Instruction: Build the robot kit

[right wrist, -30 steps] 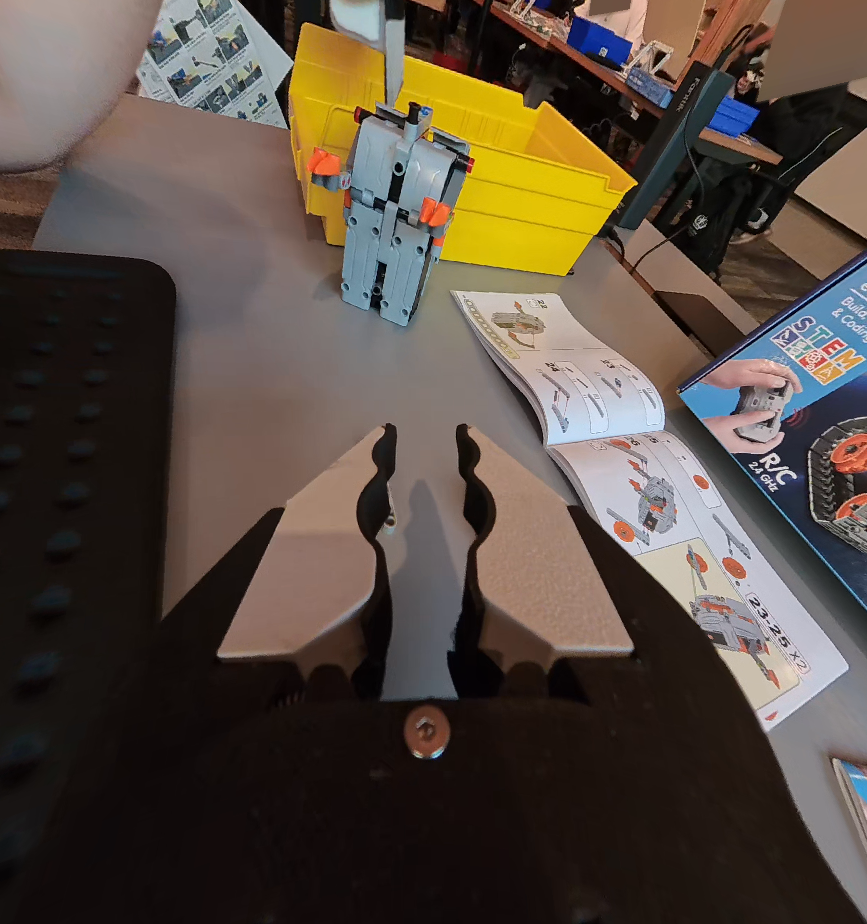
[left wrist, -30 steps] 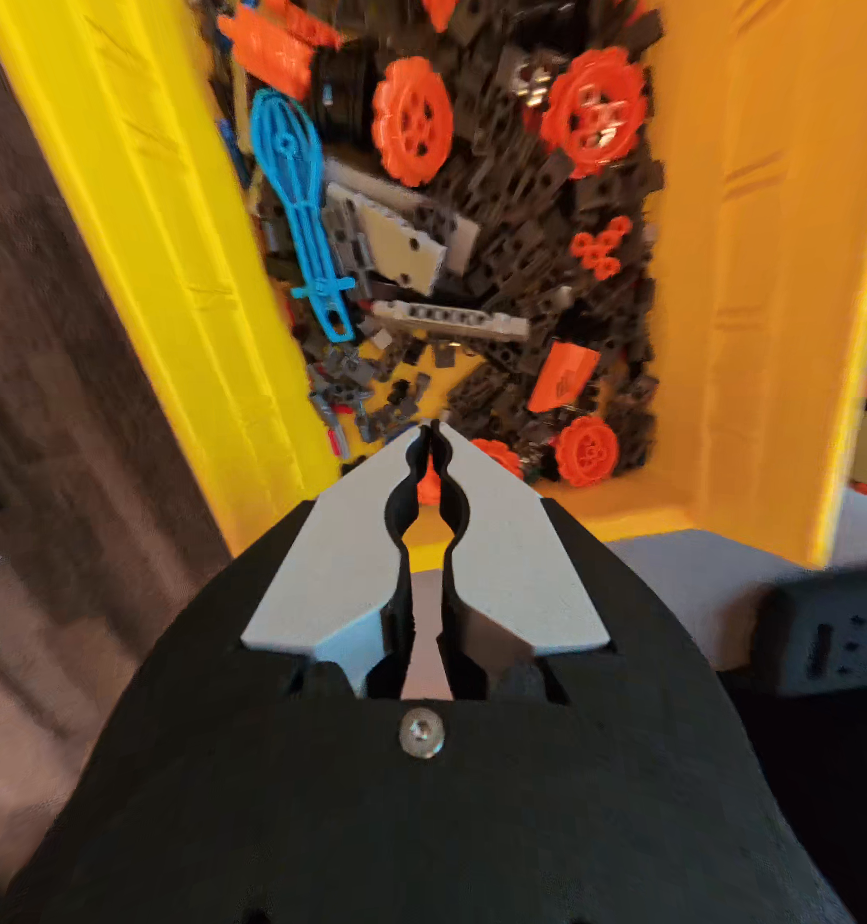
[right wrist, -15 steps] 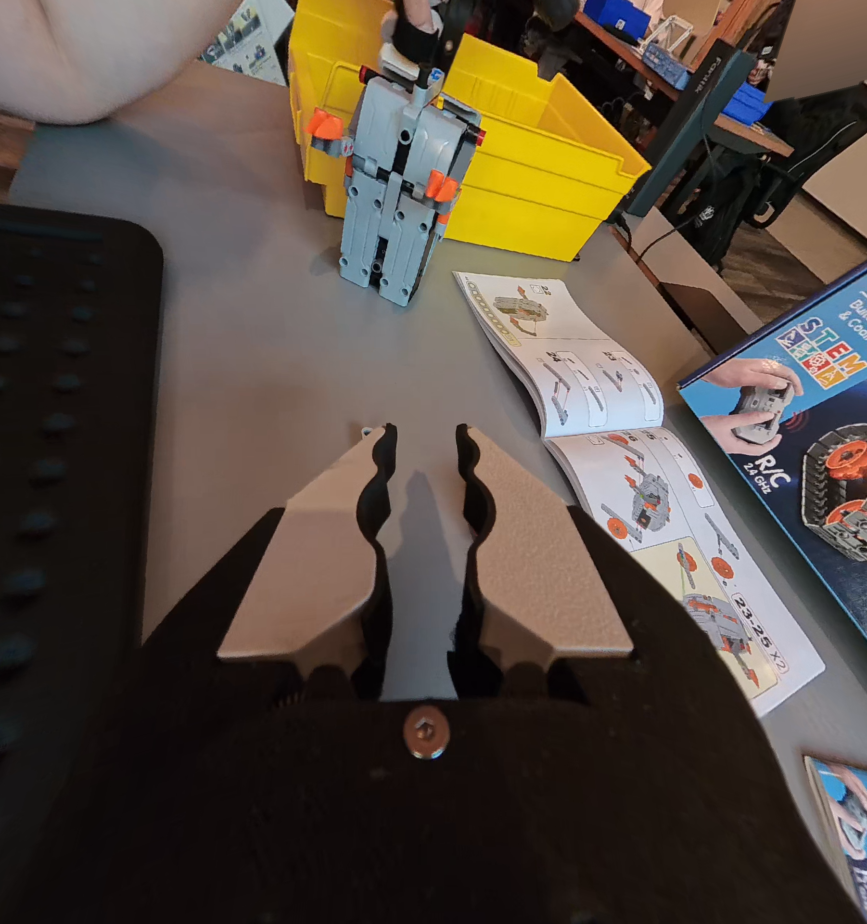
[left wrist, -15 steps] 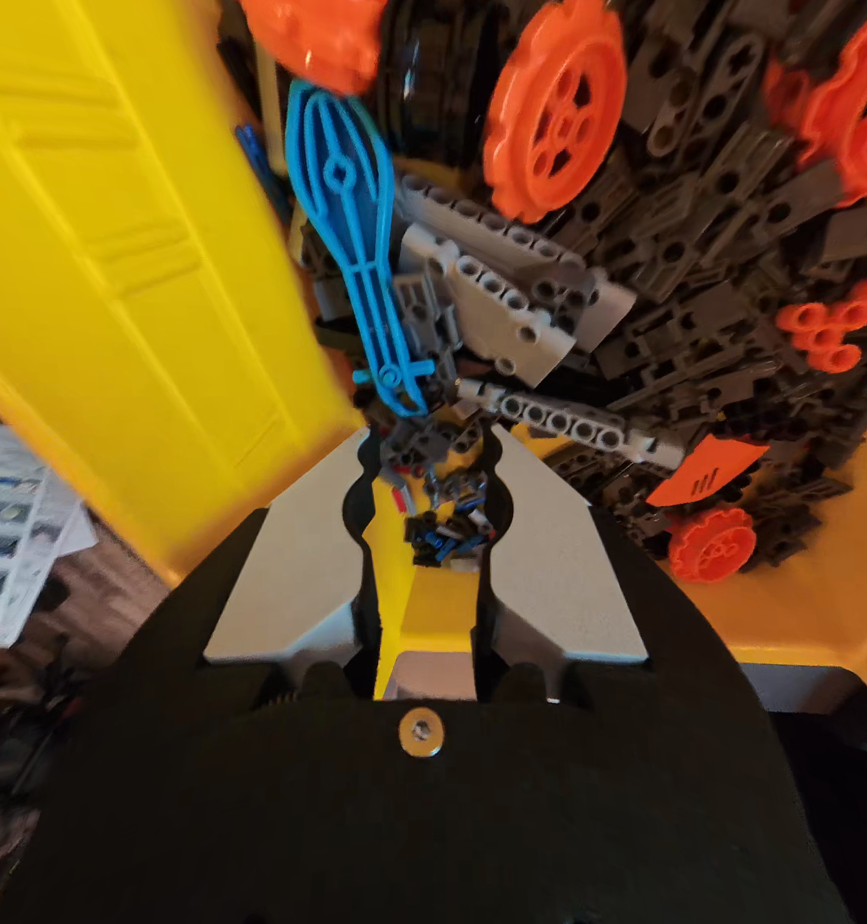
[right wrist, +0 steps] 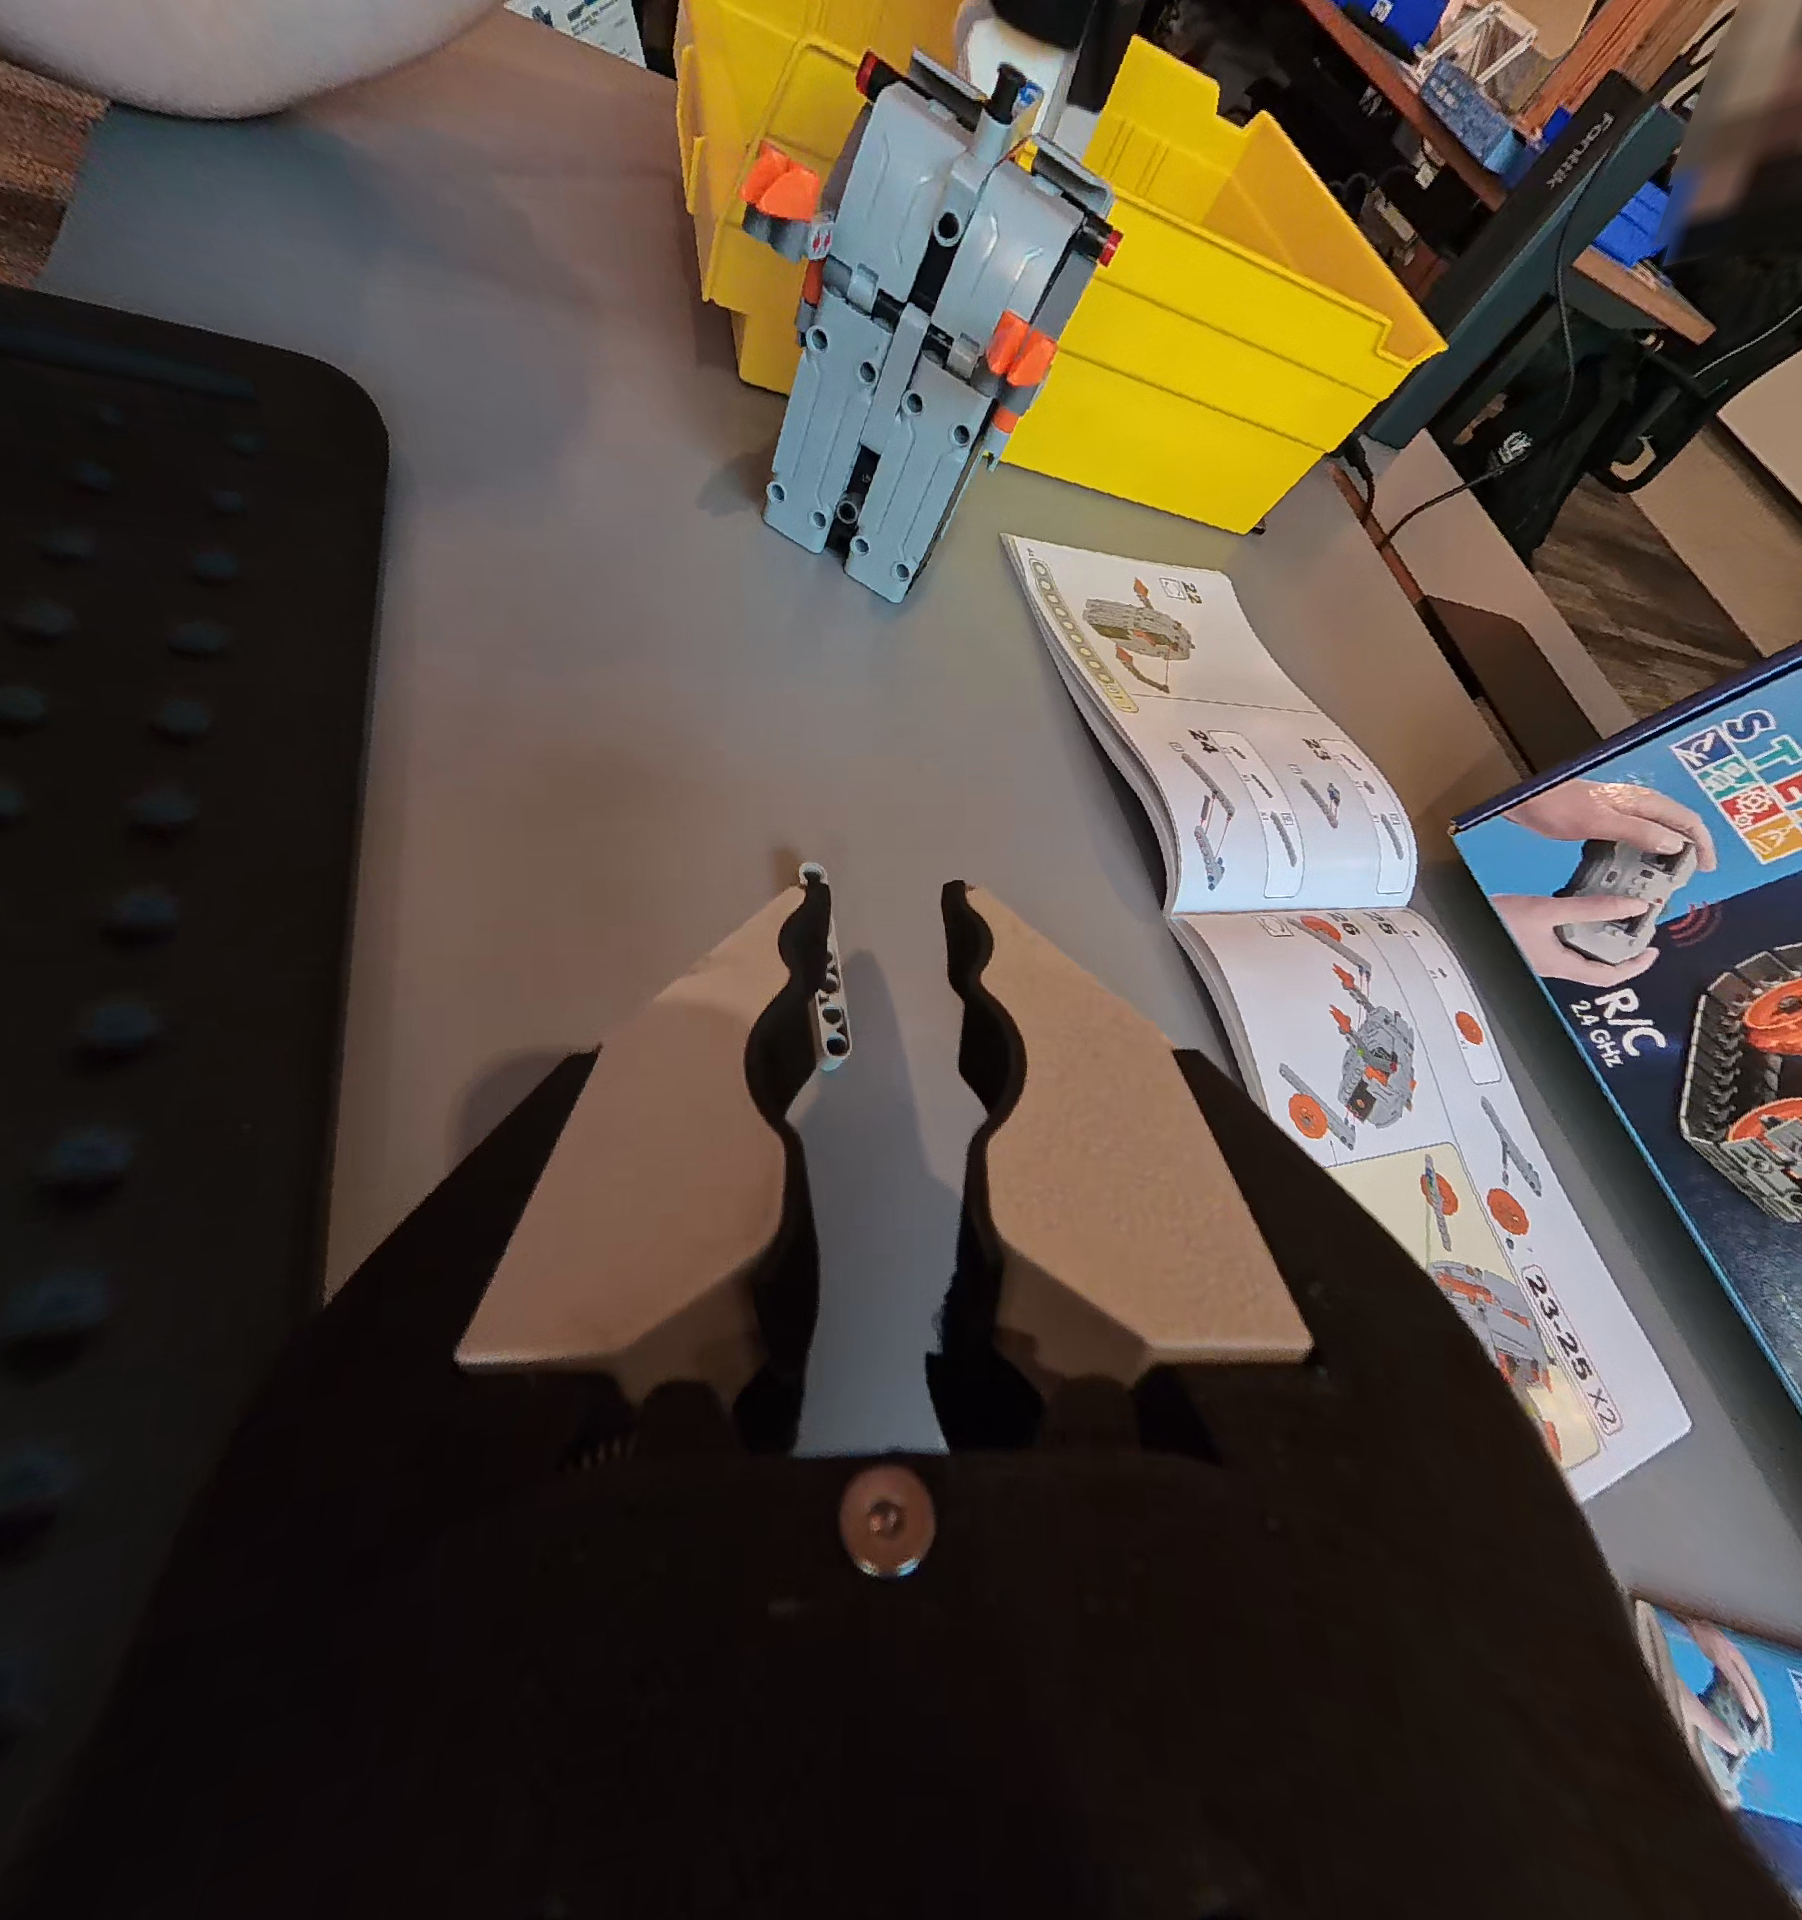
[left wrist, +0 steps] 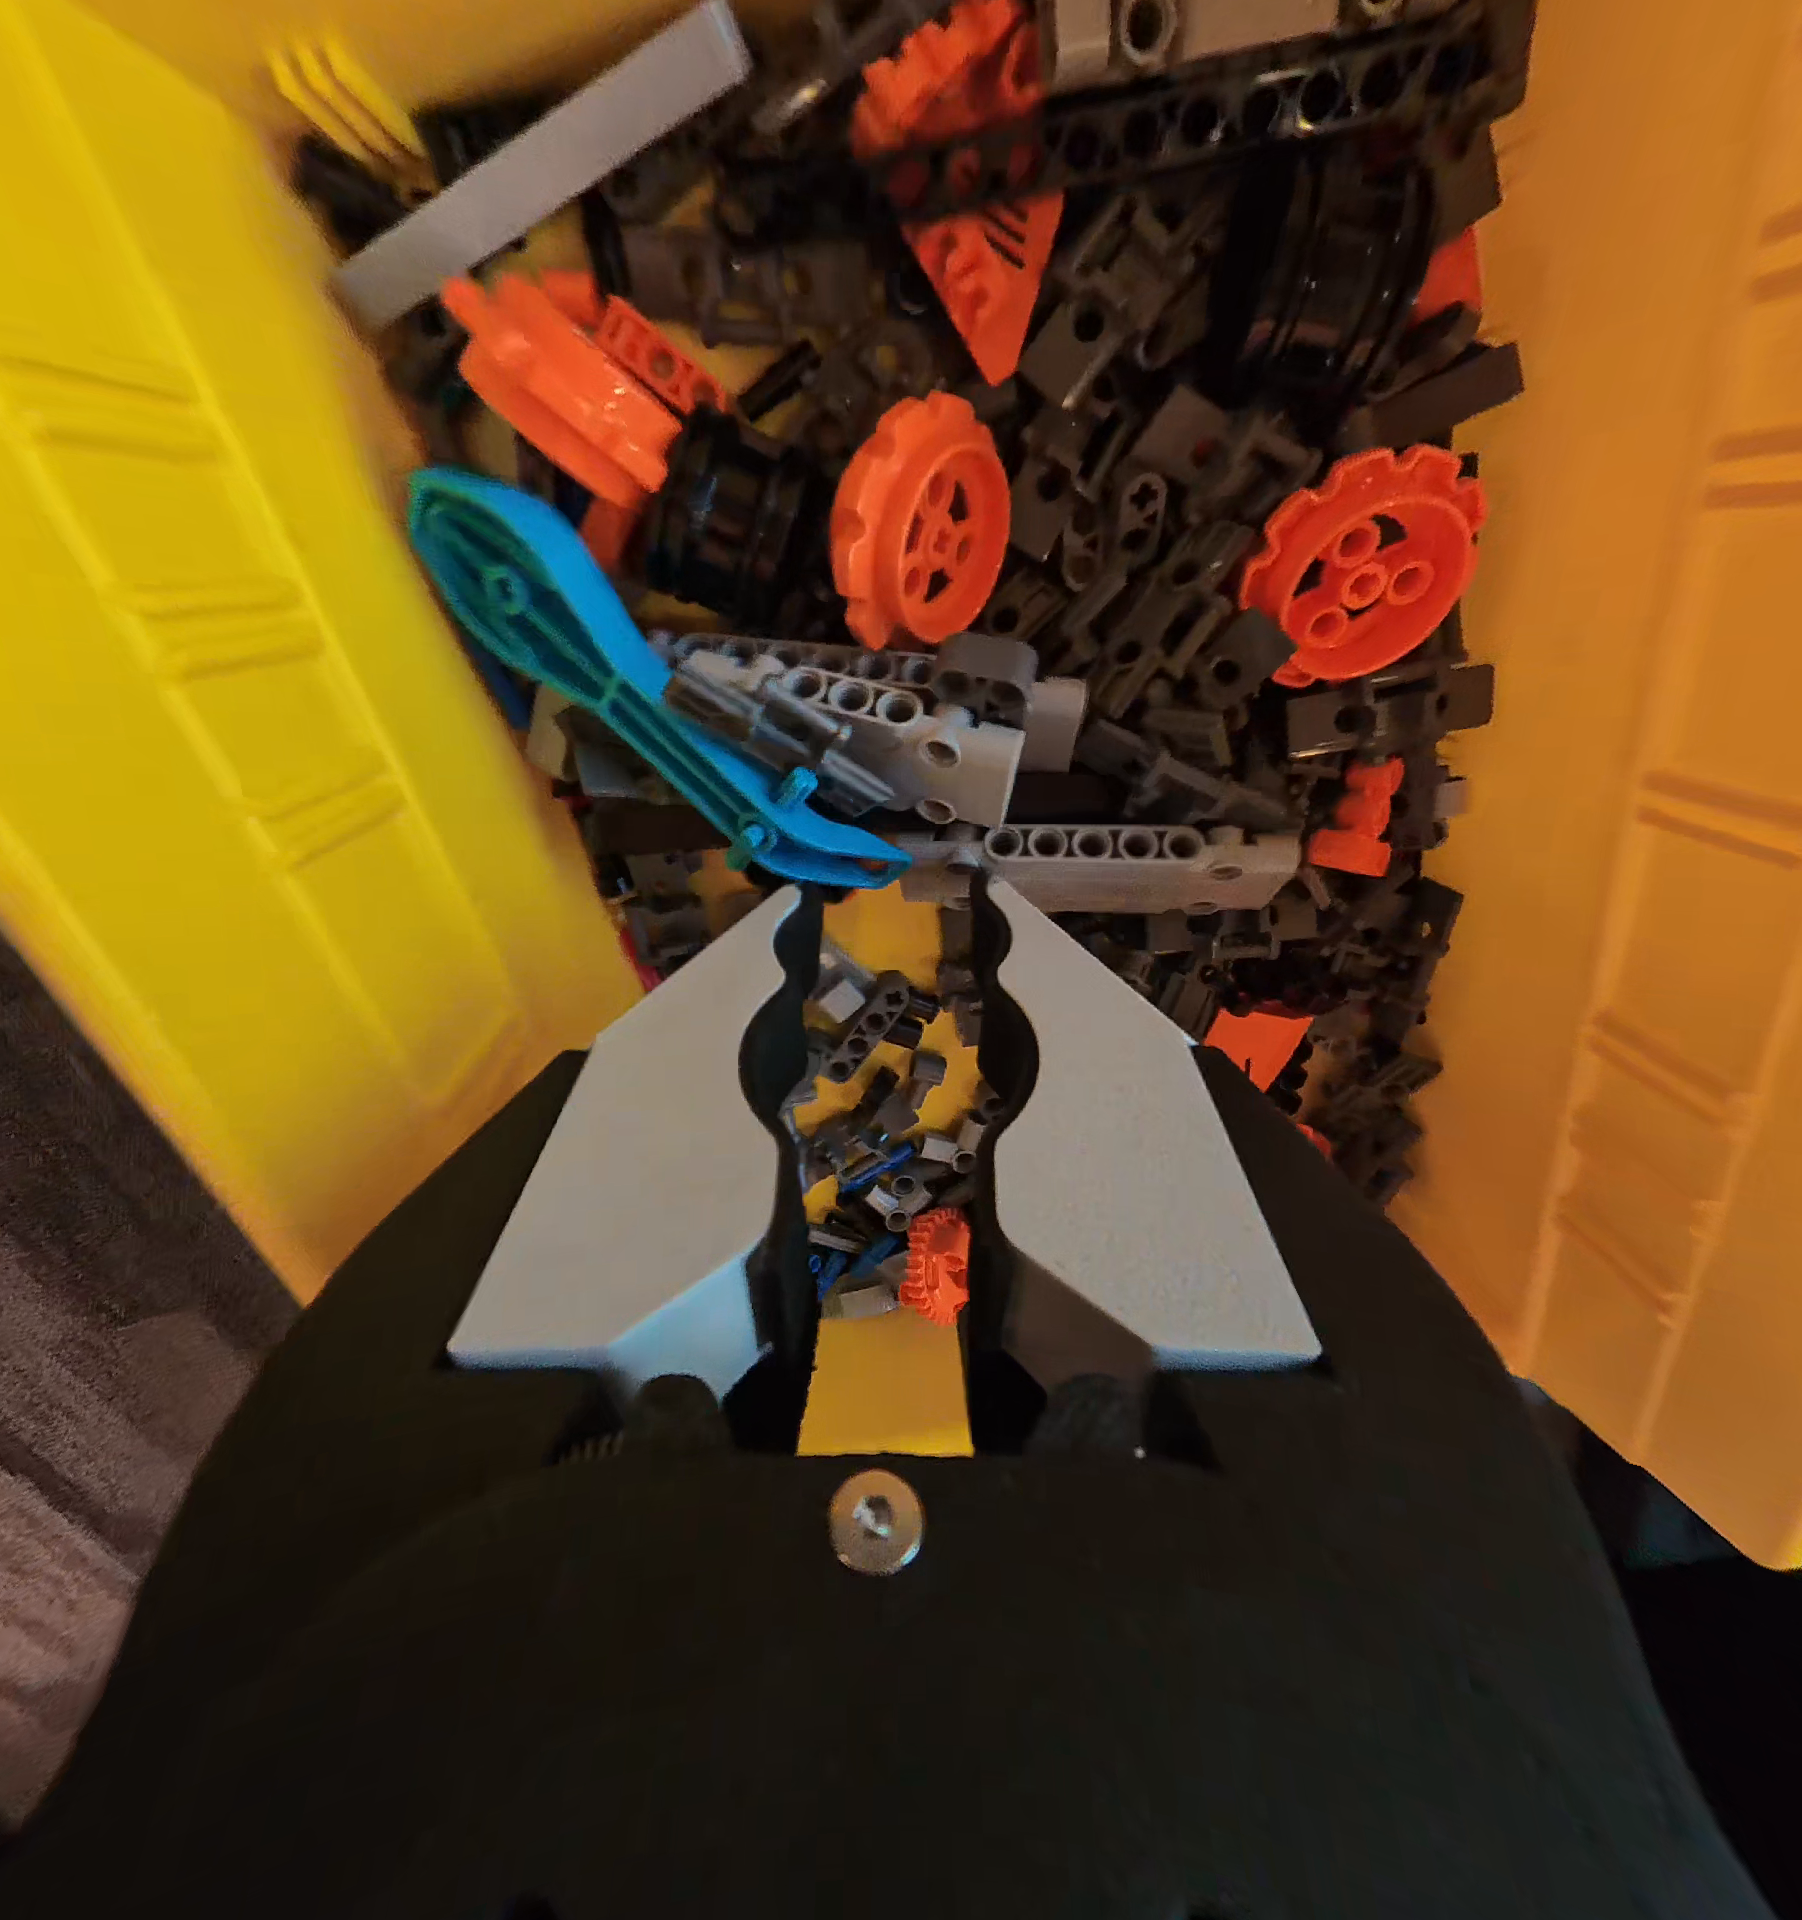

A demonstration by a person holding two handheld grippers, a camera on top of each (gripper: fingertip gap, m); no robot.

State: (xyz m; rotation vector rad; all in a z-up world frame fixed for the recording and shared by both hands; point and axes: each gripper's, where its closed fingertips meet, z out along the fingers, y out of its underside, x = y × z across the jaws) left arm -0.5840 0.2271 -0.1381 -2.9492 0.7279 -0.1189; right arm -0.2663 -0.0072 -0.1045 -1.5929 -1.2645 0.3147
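My left gripper (left wrist: 892, 894) is open and empty inside a yellow bin (left wrist: 201, 644) full of building-set parts. Its tips are just short of a light grey holed beam (left wrist: 1115, 857) and the tip of a blue lever tool (left wrist: 606, 686). Small grey and black pins (left wrist: 881, 1091) and a small orange gear (left wrist: 936, 1262) show between the fingers. My right gripper (right wrist: 881, 894) is open above the grey table (right wrist: 585, 644). A small light grey beam (right wrist: 832, 997) lies along its left finger. A grey and orange built model (right wrist: 918, 332) stands ahead, by the yellow bin (right wrist: 1188, 343).
Orange wheels (left wrist: 923, 520) and black parts fill the bin's far half. An open instruction booklet (right wrist: 1323, 935) and a blue box (right wrist: 1728, 935) lie right of my right gripper. A black dotted pad (right wrist: 128, 779) lies at its left. Tip to tip, the grippers are about 40 cm apart.
My left gripper opened from shut and pushed deeper into the bin. My right gripper moved forward towards the model, and the small grey beam now shows by its left finger.
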